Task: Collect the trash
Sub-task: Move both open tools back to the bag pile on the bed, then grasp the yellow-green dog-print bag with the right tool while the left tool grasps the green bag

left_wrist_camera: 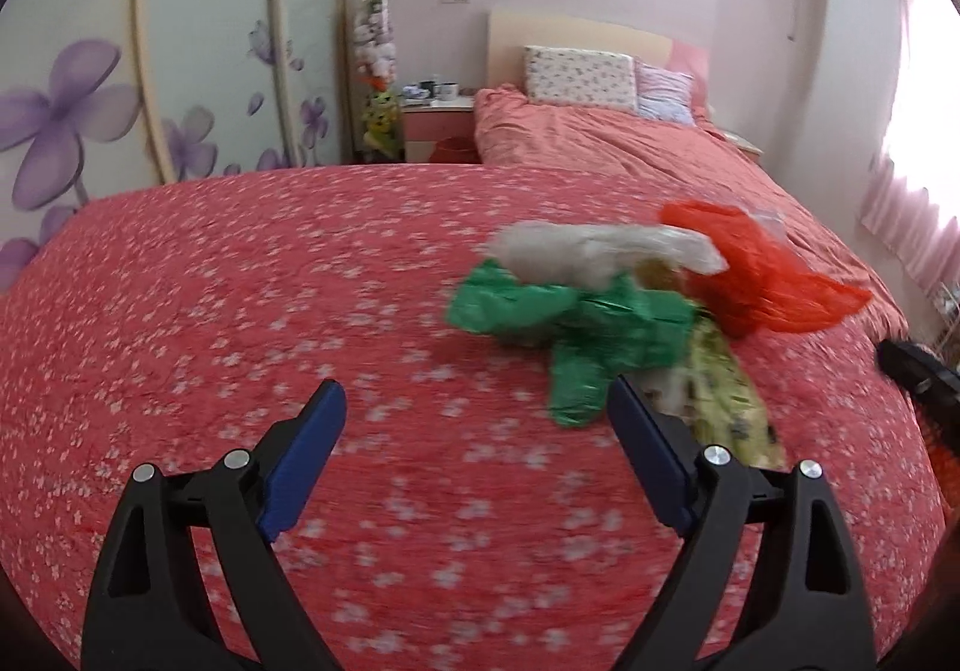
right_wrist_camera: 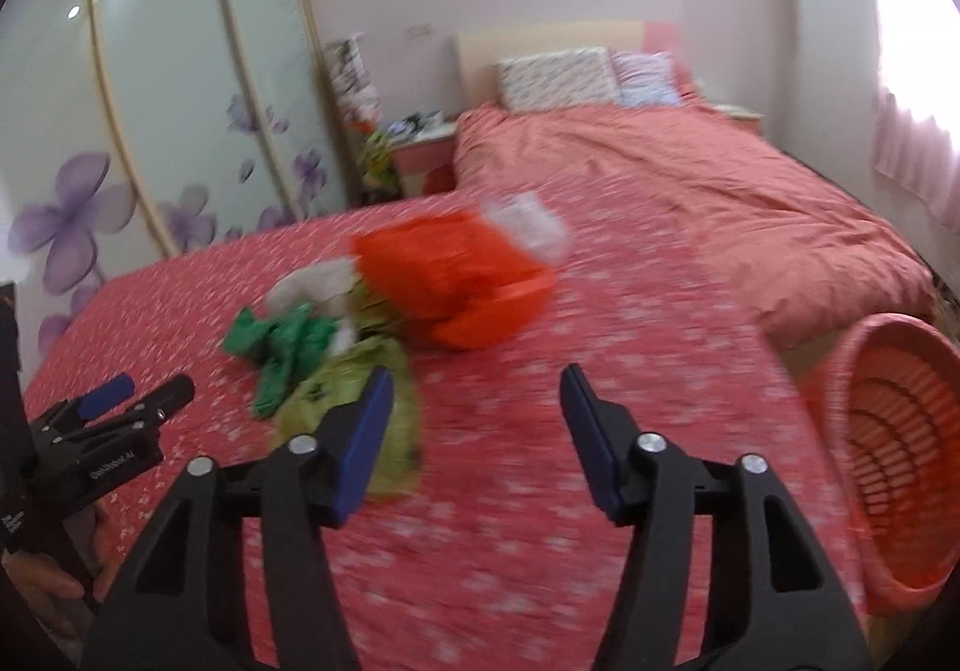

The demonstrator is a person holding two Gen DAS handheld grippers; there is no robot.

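Note:
A heap of trash lies on the red flowered bedspread: a green plastic bag, a whitish bag, an orange bag and a yellow-green wrapper. My left gripper is open and empty, just short and left of the heap. In the right wrist view the green bag, orange bag, yellow-green wrapper and a clear wrapper lie ahead to the left. My right gripper is open and empty. The left gripper shows at the left edge.
A pink openwork basket stands at the right, beside the bedspread's edge. A bed with a pink quilt and pillows lies behind. A wardrobe with purple flowers and a nightstand are at the left.

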